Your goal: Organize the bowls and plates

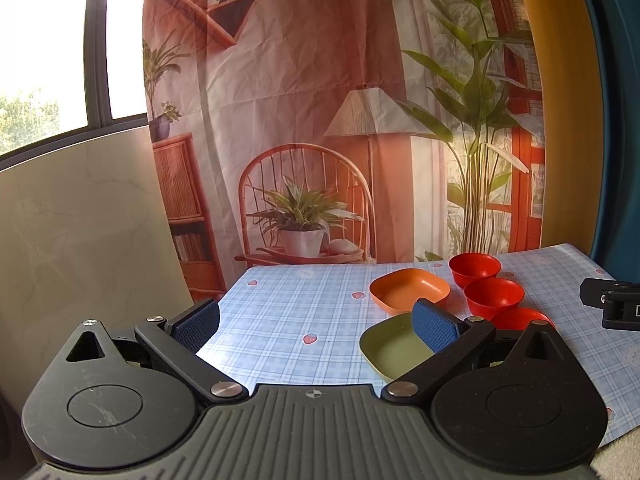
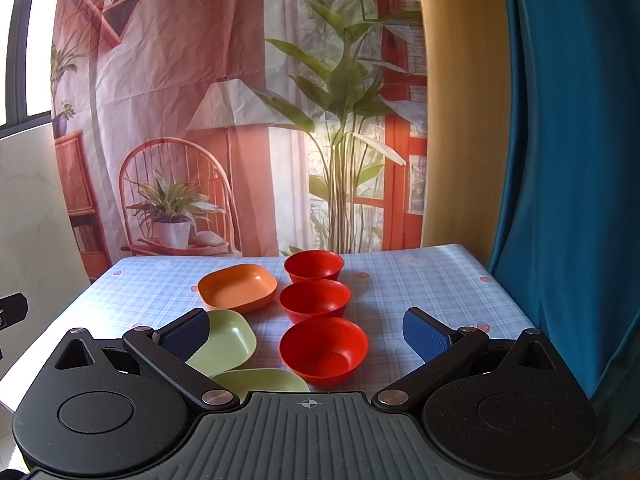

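Observation:
Three red bowls stand in a row on the checked tablecloth: far (image 2: 314,265), middle (image 2: 315,301), near (image 2: 323,349). Left of them lie an orange plate (image 2: 238,287), a green plate (image 2: 226,340) and a second green plate (image 2: 262,381) closest to me. My right gripper (image 2: 308,334) is open and empty, just above the near red bowl. My left gripper (image 1: 316,326) is open and empty over bare cloth, left of the green plate (image 1: 390,350), the orange plate (image 1: 408,290) and the red bowls (image 1: 494,296). The right gripper's tip (image 1: 612,304) shows at the right edge.
The table (image 2: 420,280) stands against a printed backdrop cloth (image 2: 240,120). A blue curtain (image 2: 572,160) hangs at the right. A pale marble panel (image 1: 80,220) and a window (image 1: 48,60) are at the left.

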### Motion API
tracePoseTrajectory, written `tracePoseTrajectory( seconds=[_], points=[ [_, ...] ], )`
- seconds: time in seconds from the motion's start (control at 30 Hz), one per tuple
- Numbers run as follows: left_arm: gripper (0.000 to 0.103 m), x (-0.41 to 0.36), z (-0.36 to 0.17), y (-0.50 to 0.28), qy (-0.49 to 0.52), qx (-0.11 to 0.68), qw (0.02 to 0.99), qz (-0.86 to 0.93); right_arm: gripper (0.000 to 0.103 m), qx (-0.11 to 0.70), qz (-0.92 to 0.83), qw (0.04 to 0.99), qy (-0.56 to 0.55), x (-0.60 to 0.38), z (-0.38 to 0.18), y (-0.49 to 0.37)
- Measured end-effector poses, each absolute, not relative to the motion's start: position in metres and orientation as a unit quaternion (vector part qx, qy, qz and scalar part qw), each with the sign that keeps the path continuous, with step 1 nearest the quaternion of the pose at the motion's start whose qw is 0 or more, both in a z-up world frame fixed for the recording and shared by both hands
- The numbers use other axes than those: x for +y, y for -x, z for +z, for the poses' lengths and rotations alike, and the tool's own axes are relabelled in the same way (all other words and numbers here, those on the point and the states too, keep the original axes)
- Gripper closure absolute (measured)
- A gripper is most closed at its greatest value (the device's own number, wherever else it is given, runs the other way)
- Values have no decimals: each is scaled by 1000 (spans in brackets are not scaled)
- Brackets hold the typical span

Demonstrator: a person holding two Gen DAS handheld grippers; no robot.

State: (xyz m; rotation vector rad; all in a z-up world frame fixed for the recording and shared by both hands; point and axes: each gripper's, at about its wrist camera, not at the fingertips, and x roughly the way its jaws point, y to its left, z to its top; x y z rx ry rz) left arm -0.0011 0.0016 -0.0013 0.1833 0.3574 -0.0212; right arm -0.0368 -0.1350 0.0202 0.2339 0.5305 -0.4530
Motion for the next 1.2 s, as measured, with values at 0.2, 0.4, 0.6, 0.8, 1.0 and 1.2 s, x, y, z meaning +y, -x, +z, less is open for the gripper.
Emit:
tracePoseTrajectory(
  seconds=[0.2,0.4,0.6,0.8,1.0,1.2],
  points=[
    [0,2,-1,1,-91,178,980,-11,0,259,-222,933,-115,-134,21,36],
    [0,2,-1,1,-91,178,980,-10,0,258,-223,933,-116,-134,20,36],
    [0,2,-1,1,-91,178,980,-11,0,258,-222,933,-116,-135,20,36],
    [0,0,0,0,-89,182,979,-16,0,257,-224,933,-116,-135,19,36],
    [0,-5,-1,-9,-101,183,978,-19,0,256,-227,932,-122,-141,19,30],
    [0,-4,-1,-27,-97,175,980,-8,0,241,-224,938,-104,-150,20,22]
  ],
)
